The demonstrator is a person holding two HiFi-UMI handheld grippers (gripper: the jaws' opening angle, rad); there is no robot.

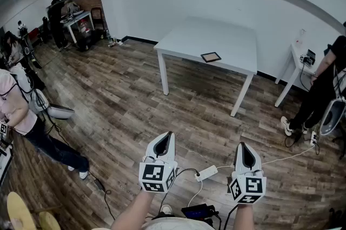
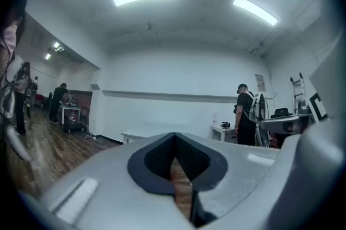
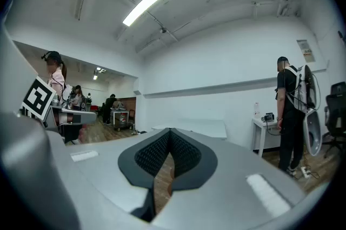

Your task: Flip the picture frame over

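A small dark picture frame lies flat near the front edge of a white table across the room. My two grippers hang over the wooden floor, well short of the table and pointing level toward it. The left gripper has its tips together with nothing between them. So does the right gripper. In the left gripper view the jaws meet at the tip and the table shows beyond them. The right gripper view shows the same closed tips with the table behind; the frame is not discernible there.
A person in black stands at a small white side table on the right. A power strip and cables lie on the floor between my grippers. Other people are at the left, and a cart stands at the back left.
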